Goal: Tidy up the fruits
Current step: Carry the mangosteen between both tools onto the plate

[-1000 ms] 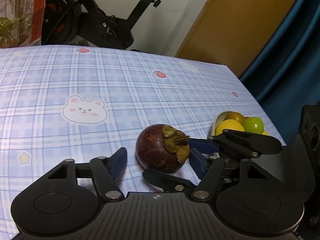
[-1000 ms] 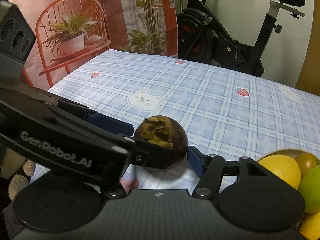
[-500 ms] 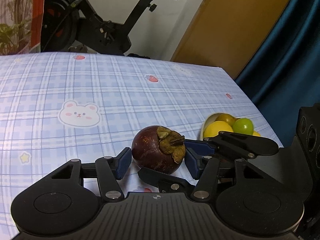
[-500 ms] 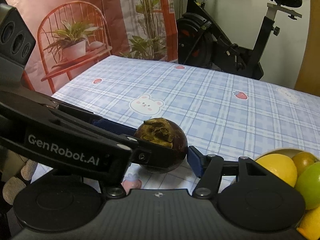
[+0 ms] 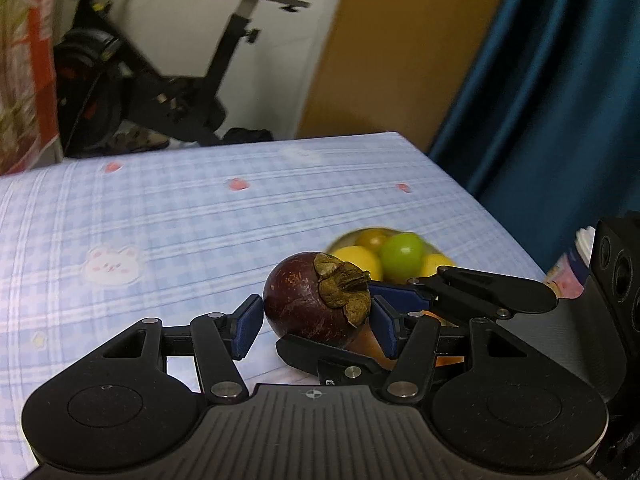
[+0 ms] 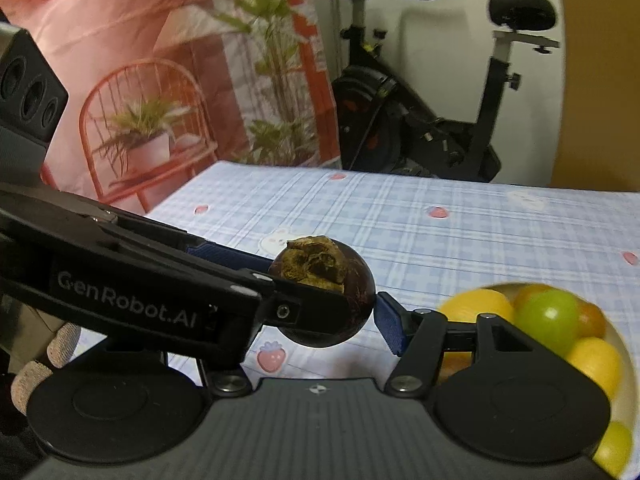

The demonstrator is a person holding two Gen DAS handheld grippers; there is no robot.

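The mangosteen point(image 5: 316, 300) is round, with no long axis to speak of; its dry brown cap faces up and toward the bowl of fruit point(image 5: 394, 254). Both the left gripper point(image 5: 318, 320) and the right gripper point(image 6: 324, 300) pinch it. Half a second ago it sat on the checked tablecloth point(image 5: 160, 216); now it hangs above it, nearer the bowl.

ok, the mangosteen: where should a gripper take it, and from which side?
Grip the mangosteen across its widest band, with the pads on opposite smooth sides of the rind, and come in level from the side. The fruit is round, so off-centre pads would probably slip. Its lumpy calyx is tipped to one side, so keep the pads off it. The left gripper flanks it this way.
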